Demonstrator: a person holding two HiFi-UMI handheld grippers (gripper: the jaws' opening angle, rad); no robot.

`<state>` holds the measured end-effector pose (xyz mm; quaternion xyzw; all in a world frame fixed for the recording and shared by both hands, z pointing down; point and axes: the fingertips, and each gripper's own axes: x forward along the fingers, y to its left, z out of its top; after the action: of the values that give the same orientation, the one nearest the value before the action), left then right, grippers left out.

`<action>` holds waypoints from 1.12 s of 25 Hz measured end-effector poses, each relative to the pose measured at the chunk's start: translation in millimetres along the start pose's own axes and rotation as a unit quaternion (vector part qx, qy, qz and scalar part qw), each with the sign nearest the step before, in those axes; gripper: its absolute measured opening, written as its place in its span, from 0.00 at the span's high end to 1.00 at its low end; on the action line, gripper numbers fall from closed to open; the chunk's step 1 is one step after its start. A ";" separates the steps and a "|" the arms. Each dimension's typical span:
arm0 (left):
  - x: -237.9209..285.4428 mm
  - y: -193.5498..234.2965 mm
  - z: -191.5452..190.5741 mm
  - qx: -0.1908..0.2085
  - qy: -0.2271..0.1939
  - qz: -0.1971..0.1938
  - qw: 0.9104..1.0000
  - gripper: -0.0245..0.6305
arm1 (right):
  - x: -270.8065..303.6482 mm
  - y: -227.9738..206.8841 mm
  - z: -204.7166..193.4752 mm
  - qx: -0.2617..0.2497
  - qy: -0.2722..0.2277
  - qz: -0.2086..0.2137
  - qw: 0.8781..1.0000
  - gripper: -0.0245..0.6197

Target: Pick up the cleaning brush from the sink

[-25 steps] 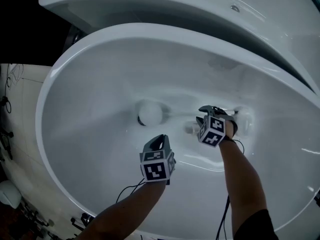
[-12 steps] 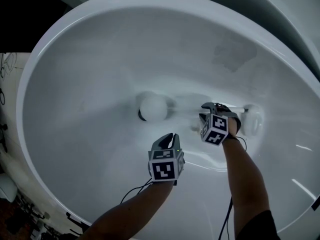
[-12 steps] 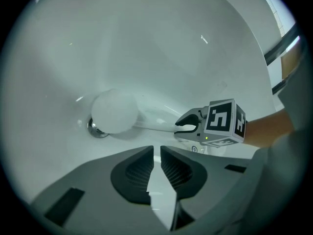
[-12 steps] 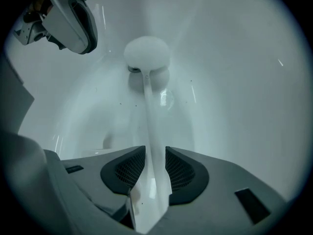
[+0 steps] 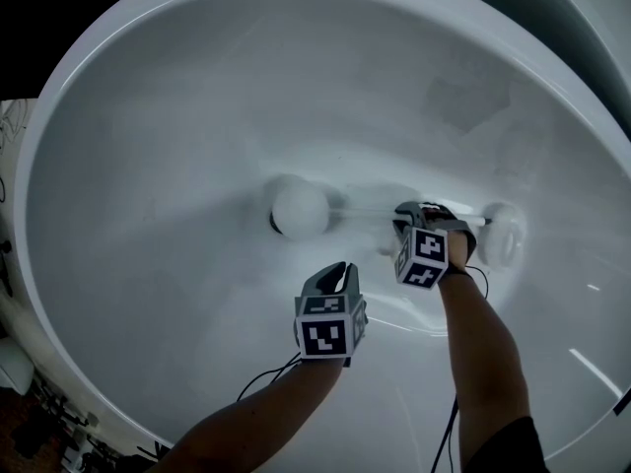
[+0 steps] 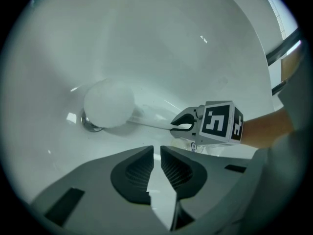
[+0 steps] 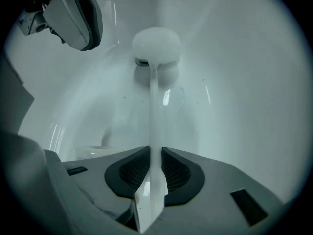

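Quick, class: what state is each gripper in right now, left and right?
Left gripper: open by a narrow gap, nothing between the jaws.
Right gripper: jaws have just been closing, now gripping the cleaning brush by its handle.

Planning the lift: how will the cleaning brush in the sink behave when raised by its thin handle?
The cleaning brush has a long, slim handle that looks straight, so it is probably stiff. Its round head sits far out, so it may droop head-down. The smooth-looking handle could slip.

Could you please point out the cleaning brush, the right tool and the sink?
cleaning brush (image 7: 156, 43): right gripper view, round head.
right tool (image 7: 155, 153): right gripper view, between its fingertips.
sink (image 5: 177, 97): head view, bare basin wall.
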<state>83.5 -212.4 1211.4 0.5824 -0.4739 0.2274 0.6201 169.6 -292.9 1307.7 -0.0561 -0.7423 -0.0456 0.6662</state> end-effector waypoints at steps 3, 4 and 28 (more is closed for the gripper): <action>0.7 -3.1 0.5 0.005 0.000 0.001 1.000 0.87 | -3.3 -3.6 2.6 -0.006 -0.009 -0.013 1.000 0.89; -1.6 -4.2 4.4 0.004 -0.001 0.003 1.000 0.87 | -6.8 -6.3 2.4 -0.009 -0.009 -0.014 1.000 0.89; -269.4 -146.6 55.1 0.062 -0.097 -0.022 0.993 0.87 | -350.5 -10.0 49.2 0.012 -0.043 -0.100 0.994 0.89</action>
<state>67.4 -223.4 900.4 0.6493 -0.5038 0.1853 0.5388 157.0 -303.6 953.9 0.0250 -0.7724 -0.1007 0.6265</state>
